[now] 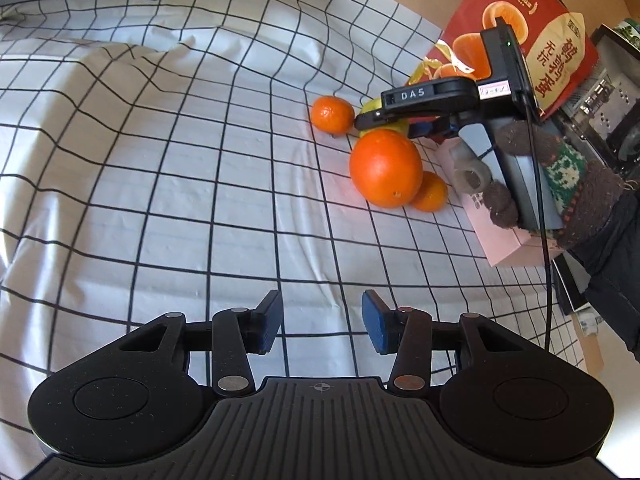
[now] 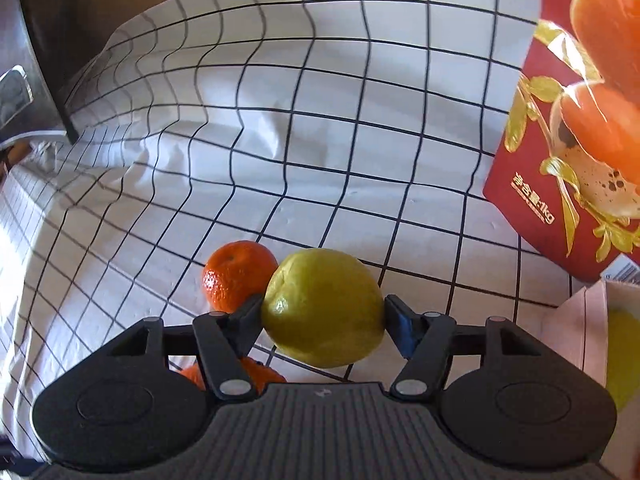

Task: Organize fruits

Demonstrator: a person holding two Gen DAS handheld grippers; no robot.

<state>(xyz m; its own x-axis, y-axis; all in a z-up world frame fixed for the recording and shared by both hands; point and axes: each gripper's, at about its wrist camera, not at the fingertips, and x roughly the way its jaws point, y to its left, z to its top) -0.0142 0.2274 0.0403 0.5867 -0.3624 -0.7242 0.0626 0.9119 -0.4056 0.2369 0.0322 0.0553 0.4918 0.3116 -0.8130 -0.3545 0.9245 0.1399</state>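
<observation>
Right gripper (image 2: 324, 316) clamps a yellow-green lemon (image 2: 324, 308), half hiding a mandarin (image 2: 236, 274); left gripper (image 1: 322, 322) stands narrow, empty.

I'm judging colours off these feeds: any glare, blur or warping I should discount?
Left wrist view: fisheye bends the checked cloth; the big orange shows a soft highlight and stays sharp. Right wrist view: sun washes out the cloth's left edge; the red box is blurred at the frame edge; the lemon is clear.

White cloth (image 1: 160, 184) with a black grid — orange fruits (image 1: 386, 168) and a yellow-green lemon (image 2: 324, 308) beside a red box (image 1: 532, 28).
</observation>
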